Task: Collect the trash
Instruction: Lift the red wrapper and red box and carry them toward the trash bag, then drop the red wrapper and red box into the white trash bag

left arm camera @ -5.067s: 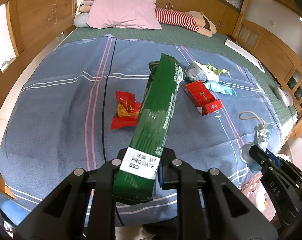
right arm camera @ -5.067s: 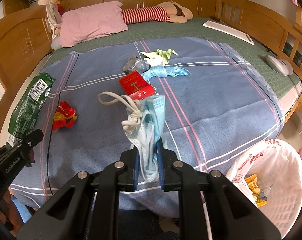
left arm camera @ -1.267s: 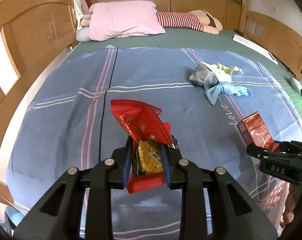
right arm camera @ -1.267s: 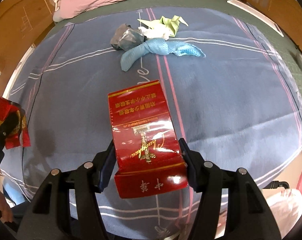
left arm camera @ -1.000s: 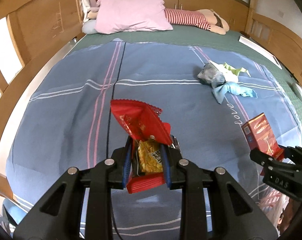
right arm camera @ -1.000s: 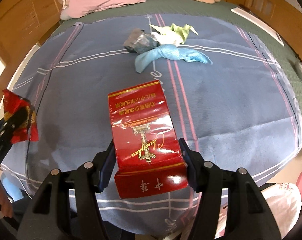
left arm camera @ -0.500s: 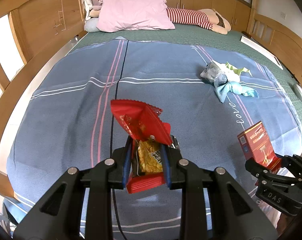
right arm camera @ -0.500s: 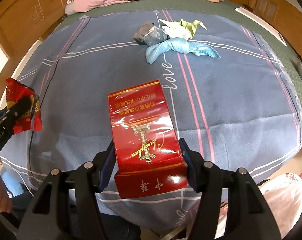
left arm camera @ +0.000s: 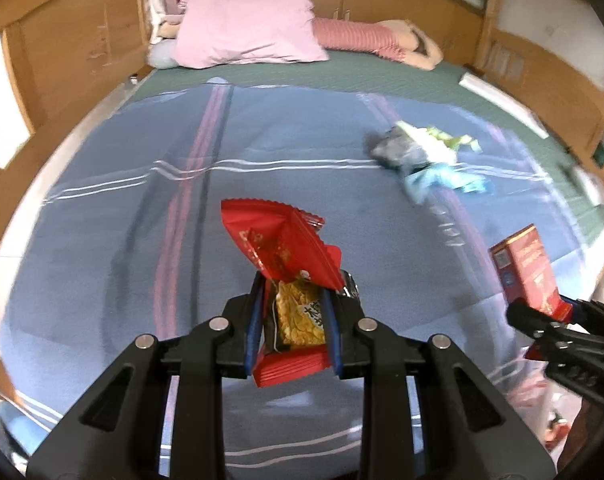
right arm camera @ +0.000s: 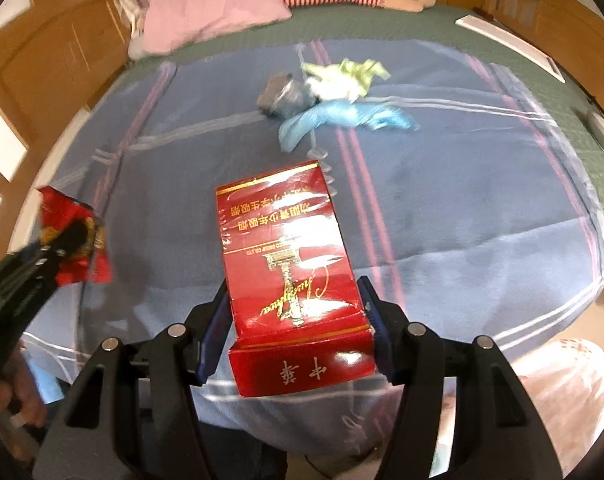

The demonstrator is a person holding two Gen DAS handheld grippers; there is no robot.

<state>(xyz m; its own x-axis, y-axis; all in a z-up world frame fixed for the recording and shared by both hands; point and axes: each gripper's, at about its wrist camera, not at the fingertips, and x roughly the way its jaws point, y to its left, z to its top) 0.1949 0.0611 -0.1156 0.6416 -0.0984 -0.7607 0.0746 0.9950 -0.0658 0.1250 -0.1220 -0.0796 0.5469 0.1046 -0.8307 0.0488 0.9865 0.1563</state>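
Left wrist view: left gripper (left arm camera: 289, 320) nearly closed, clamped on a red snack wrapper (left arm camera: 279, 252) held up above the blue blanket (left arm camera: 302, 152). Right wrist view: right gripper (right arm camera: 295, 320) about half apart, pads pressed on both sides of a red cigarette box (right arm camera: 285, 256), held clear of the bed. Both grippers point steeply downward. Remaining trash: grey wad (right arm camera: 283, 94), blue glove (right arm camera: 342, 118), green-white paper (right arm camera: 344, 74) clustered mid-blanket. Bagged bin (right arm camera: 562, 392) at lower right.

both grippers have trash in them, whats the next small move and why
Probably carry the red box in the right gripper toward the white bin at lower right and release it there. The left gripper also holds a red snack wrapper, so neither can pick more.
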